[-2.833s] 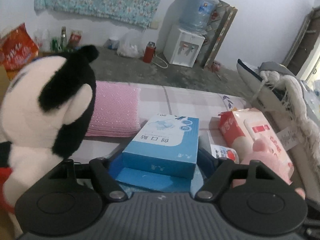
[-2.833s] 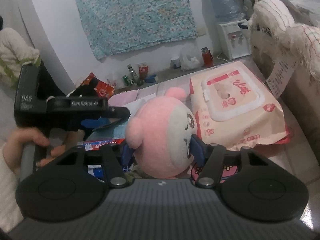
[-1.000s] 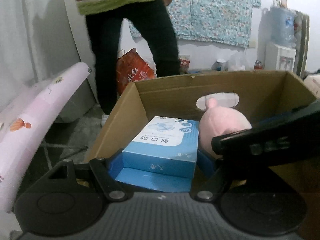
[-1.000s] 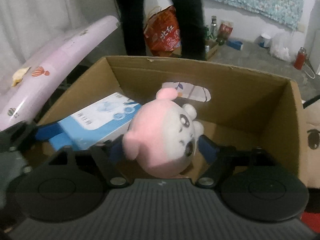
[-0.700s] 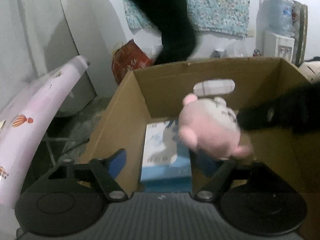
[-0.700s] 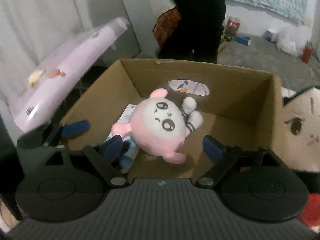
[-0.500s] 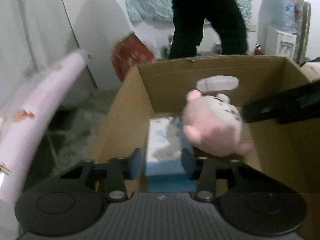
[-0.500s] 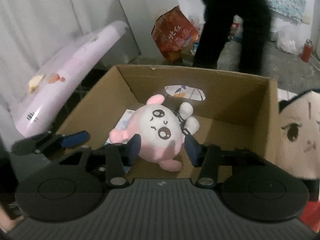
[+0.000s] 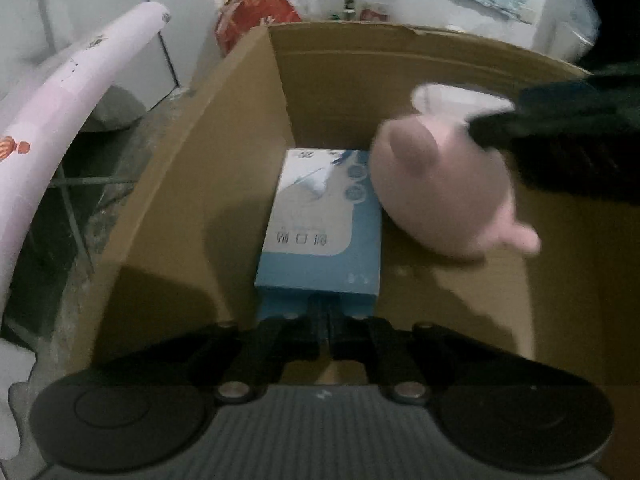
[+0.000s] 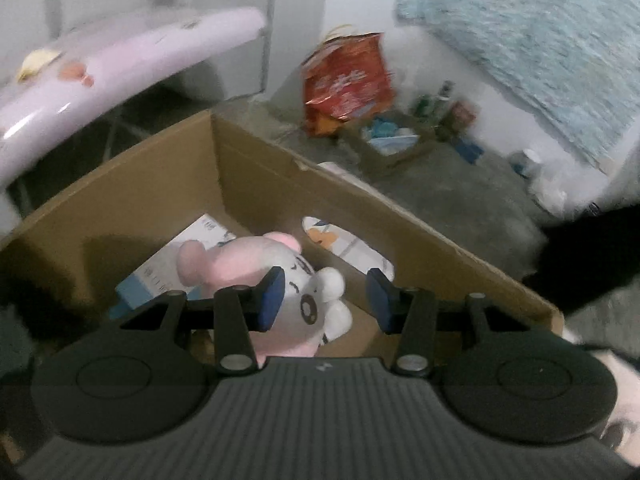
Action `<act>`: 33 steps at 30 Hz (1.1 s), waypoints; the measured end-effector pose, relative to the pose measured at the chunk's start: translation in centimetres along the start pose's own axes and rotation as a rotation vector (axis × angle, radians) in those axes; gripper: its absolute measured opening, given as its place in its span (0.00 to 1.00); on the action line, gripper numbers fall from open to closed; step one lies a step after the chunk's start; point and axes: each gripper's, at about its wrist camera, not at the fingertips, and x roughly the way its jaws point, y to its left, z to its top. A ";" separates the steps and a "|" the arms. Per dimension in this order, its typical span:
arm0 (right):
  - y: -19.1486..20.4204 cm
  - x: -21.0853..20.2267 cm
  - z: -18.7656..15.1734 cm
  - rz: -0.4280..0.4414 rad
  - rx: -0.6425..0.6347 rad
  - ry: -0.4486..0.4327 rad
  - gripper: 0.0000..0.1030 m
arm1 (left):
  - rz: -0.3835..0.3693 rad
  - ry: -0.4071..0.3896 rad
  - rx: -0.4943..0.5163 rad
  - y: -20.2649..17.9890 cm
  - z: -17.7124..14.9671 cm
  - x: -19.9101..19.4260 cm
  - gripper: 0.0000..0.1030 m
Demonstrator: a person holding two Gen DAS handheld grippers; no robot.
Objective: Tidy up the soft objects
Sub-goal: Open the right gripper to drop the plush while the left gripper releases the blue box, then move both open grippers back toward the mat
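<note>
Inside cardboard box: blue carton flat on floor, pink plush touching its right side. Left hand-held gripper clenched, empty; right hand-held gripper released above plush.

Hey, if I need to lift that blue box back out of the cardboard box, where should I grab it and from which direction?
Judging from the left wrist view, come straight down from above and pinch the blue box across its two long sides. It lies flat on the carton floor, long axis pointing away. The left side has open floor; the pink plush sits close against the right, so nudge it aside first.
</note>
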 end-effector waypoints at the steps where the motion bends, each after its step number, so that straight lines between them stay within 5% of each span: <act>1: 0.1 0.0 0.2 0.006 -0.024 0.006 0.40 | 0.001 0.008 -0.018 0.2 0.3 0.5 0.04; 9: 1.6 0.1 0.5 0.070 -0.136 0.011 0.38 | -0.009 -0.074 -0.064 0.6 0.7 1.6 0.03; 12: 1.5 0.0 1.0 0.058 -0.130 0.000 0.38 | -0.008 -0.091 -0.062 0.6 0.1 1.3 0.23; 18: -0.3 -3.3 1.8 0.016 -0.056 -0.107 0.42 | -0.011 -0.097 -0.092 1.1 -1.3 -3.1 0.26; 22: -3.2 -8.6 1.8 0.046 0.044 -0.209 0.42 | 0.082 -0.208 0.008 0.2 -2.8 -8.6 0.28; 28: -10.2 -21.6 -4.8 0.163 0.200 -0.372 0.43 | -0.030 -0.359 0.030 -1.5 -5.9 -18.5 0.39; 33: -17.5 -31.2 -15.7 0.056 0.275 -0.450 0.57 | -0.175 -0.449 0.080 -6.4 -9.3 -24.0 0.46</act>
